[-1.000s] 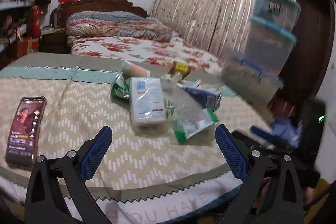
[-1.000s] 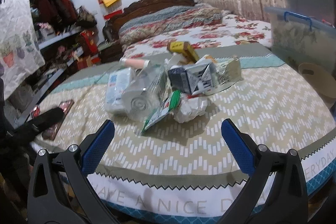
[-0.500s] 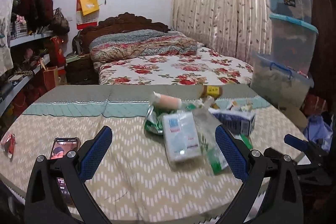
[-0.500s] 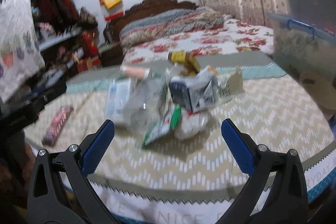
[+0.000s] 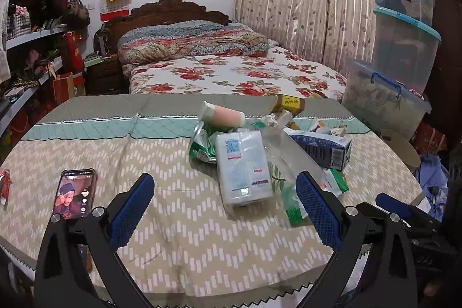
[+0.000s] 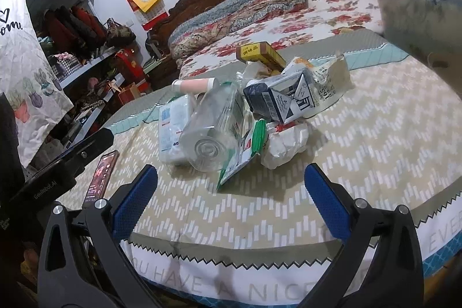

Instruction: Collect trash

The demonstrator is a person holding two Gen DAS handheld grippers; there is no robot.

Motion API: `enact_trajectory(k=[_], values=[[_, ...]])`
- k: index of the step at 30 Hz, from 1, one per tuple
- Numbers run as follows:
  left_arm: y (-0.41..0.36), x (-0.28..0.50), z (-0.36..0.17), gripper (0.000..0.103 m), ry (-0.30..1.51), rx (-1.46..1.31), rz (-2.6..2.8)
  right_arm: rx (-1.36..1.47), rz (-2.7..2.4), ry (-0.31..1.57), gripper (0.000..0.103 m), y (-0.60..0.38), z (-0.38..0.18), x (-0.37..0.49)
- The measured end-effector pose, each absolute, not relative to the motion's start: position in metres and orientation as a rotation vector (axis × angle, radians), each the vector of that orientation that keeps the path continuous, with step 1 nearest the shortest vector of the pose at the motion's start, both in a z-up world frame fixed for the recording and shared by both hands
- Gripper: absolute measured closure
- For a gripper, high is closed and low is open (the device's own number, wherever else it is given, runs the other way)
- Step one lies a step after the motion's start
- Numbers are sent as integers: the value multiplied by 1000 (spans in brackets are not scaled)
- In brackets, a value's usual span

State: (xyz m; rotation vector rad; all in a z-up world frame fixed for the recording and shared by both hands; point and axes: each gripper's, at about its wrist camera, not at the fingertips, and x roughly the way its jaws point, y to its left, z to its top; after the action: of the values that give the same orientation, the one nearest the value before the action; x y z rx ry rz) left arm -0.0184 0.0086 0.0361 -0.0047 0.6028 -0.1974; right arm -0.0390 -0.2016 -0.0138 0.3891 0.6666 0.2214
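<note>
Both hand-held grippers, L [image 5: 223,205] & R [image 6: 229,199], wide, empty, drawn back vs. 1 s ago; trash [image 6: 231,117] on worktop [image 6: 375,140] untouched, none collected.

The storage bin [image 6: 418,10] is blurred; the phone [image 6: 101,178] partly hidden.

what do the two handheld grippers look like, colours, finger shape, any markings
Both match: the left gripper and right gripper have black triangular cut-out arms joined by round silver bolts. Each finger ends in a flat, elongated blue pad with a fine dimpled texture. In the right wrist view, the left gripper's black body carries small white lettering, too blurred to read fully. No cables or sleeves are visible.
</note>
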Motion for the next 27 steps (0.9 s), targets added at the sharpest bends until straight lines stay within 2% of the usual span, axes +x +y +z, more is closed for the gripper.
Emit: enact_trajectory(k=[27], values=[[-3,-19,27,9,628,18,-258,364,210,645,3,-201,-12,-43]])
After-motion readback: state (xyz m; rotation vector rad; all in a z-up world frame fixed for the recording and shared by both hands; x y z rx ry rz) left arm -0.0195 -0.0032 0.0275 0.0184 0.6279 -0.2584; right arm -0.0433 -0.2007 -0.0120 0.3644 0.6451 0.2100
